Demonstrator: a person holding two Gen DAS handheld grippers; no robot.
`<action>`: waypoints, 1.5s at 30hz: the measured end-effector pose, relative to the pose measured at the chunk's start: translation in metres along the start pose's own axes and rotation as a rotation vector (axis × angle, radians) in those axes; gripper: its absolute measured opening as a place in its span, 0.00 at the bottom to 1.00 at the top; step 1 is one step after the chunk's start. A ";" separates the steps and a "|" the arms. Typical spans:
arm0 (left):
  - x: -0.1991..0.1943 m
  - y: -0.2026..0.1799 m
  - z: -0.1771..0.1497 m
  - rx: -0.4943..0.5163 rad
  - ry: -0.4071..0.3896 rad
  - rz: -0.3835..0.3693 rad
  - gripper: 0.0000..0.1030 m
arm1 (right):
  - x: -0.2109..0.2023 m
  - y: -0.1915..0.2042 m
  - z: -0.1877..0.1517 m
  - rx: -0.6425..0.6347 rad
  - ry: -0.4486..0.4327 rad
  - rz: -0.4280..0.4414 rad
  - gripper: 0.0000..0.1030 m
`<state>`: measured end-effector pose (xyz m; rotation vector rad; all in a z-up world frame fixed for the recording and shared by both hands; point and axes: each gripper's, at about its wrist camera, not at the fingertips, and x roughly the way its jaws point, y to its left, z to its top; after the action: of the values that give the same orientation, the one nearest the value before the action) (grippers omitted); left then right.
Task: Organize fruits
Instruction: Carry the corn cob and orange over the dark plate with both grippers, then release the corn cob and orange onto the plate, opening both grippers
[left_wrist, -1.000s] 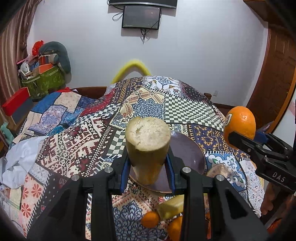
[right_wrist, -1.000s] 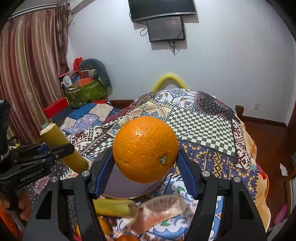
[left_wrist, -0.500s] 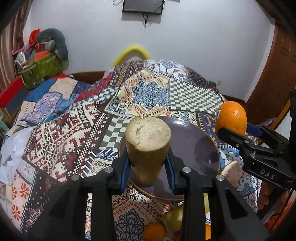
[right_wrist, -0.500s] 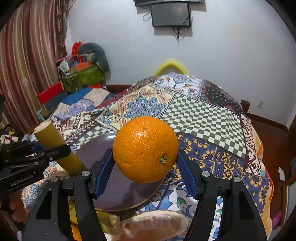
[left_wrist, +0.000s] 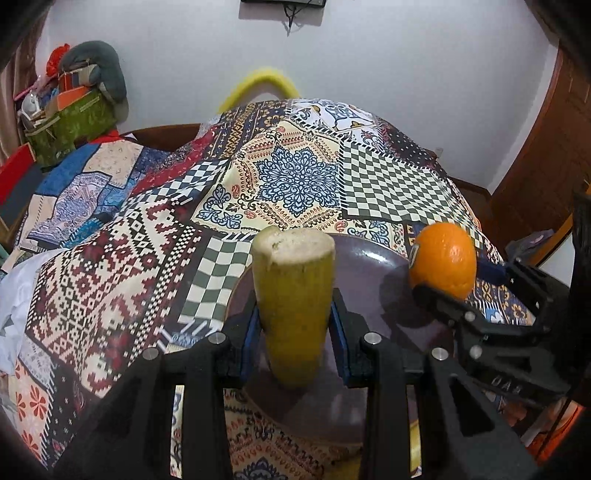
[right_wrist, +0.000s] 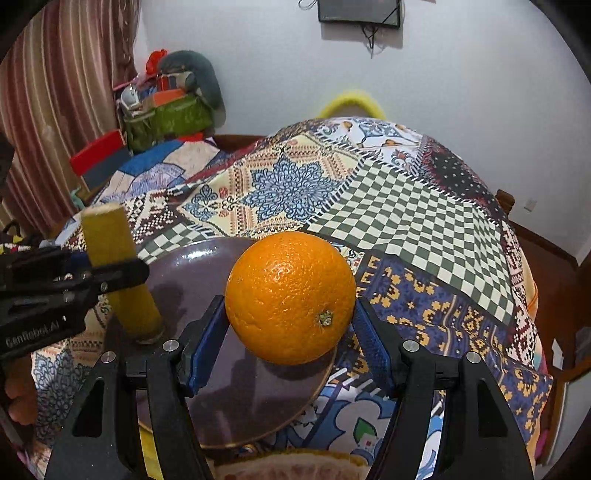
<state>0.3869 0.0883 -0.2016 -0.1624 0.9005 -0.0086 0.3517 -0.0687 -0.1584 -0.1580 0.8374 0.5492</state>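
Both grippers have dropped toward the purple plate (right_wrist: 207, 258) — the left gripper (left_wrist: 295, 343) clamping the yellow stalk piece (left_wrist: 293, 295) whose foot now meets it, the right gripper (right_wrist: 288, 339) gripping the orange (right_wrist: 290, 295) just above — so release looks close.

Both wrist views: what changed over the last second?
Both grippers came forward and down over the purple plate. The left gripper has lowered the yellow stalk piece until its end looks set on the plate. The right gripper brought the orange over the plate. Both grips unchanged.
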 end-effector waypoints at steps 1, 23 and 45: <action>0.003 0.000 0.003 0.001 0.006 0.000 0.33 | 0.003 0.000 0.001 -0.002 0.009 0.002 0.63; 0.034 -0.004 0.014 0.073 0.102 0.026 0.25 | 0.033 0.003 0.015 -0.048 0.127 0.003 0.66; -0.082 -0.007 -0.016 0.095 -0.024 0.059 0.39 | -0.079 0.028 0.003 -0.052 -0.079 -0.045 0.77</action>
<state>0.3241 0.0856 -0.1464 -0.0473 0.8789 0.0049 0.2962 -0.0755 -0.0954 -0.2012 0.7418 0.5313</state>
